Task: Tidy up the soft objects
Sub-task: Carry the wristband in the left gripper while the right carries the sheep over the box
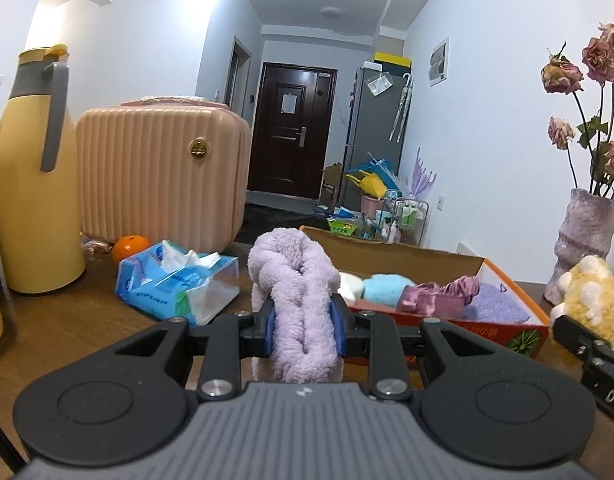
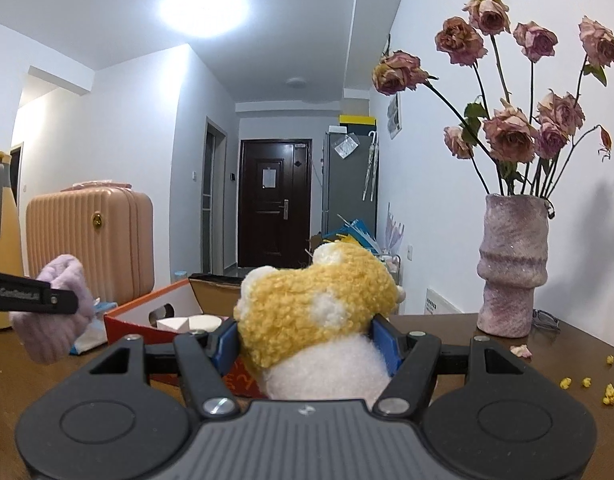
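From the left wrist camera, the left gripper [image 1: 301, 322] has its blue pads pinched tight on a lilac, fluffy, twisted plush band [image 1: 295, 280], which stands up between the jaws above the brown wooden table [image 1: 67, 312], just short of the open orange cardboard box [image 1: 503, 276]. The box already holds a pale blue plush ball [image 1: 383, 288], a pink satin scrunchie [image 1: 439, 296] and a lilac knitted cloth [image 1: 495, 306]. The band looks light and very squashy; it gives under the pads, so the hold at its thick middle seems sound, though the loose ends will probably flop. A blue plastic tissue pack [image 1: 175, 280] lies to the left of it. From the right wrist camera, the right gripper [image 2: 307, 342] stands about half-wide, its pads pressed into a yellow and white curly-fleece stuffed toy [image 2: 319, 316], held clear of the table in front of the same box [image 2: 155, 312]. The toy is bulky but likely weightless and springy; gripping across the waist, where yellow meets white, keeps it from slipping. A mauve ridged vase of dried roses [image 2: 511, 264] stands near on the right, a fragile thing to swing wide of.
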### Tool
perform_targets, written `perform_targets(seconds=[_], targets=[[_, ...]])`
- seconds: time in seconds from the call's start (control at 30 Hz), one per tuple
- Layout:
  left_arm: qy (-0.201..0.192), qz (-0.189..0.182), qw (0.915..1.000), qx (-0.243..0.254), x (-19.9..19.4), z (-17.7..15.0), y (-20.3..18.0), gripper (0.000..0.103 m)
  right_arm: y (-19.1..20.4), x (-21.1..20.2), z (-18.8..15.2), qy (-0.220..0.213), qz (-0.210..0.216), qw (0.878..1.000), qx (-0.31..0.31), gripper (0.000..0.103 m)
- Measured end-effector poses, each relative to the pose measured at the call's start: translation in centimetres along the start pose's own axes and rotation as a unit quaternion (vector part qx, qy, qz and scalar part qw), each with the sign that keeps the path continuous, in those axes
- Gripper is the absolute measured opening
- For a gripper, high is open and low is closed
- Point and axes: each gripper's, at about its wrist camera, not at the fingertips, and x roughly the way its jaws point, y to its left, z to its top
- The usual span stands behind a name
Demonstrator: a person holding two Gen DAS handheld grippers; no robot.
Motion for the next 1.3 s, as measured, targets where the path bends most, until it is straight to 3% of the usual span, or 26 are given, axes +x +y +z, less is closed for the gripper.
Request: perform_targets(seconds=[0.53, 0.9, 1.17, 1.3], targets=[[-0.020, -0.018, 0.9996, -0.008, 3.2, 1.6, -3.0, 0.027, 1.1, 3.6, 1.3, -0.026, 0.003, 1.000, 0.005, 0.066], [-0.023, -0.014, 0.9996, -0.013, 7.7, 2.9, -4.5, 0.027, 0.5, 8.9, 2.4, -0.029, -0.008, 0.999, 0.020, 0.066], [-0.021, 0.000, 0.9997, -0.012, 11.7, 3.8, -4.7, 0.027, 0.0, 13.9, 2.8, -0.009, -0.013, 1.000, 0.018, 0.066], [-0.019, 0.006, 0.9998, -0.003, 13.5, 3.9, -4.7, 0.028, 0.2, 16.5, 2.7, 0.022, -0.001, 1.000, 0.005, 0.067]])
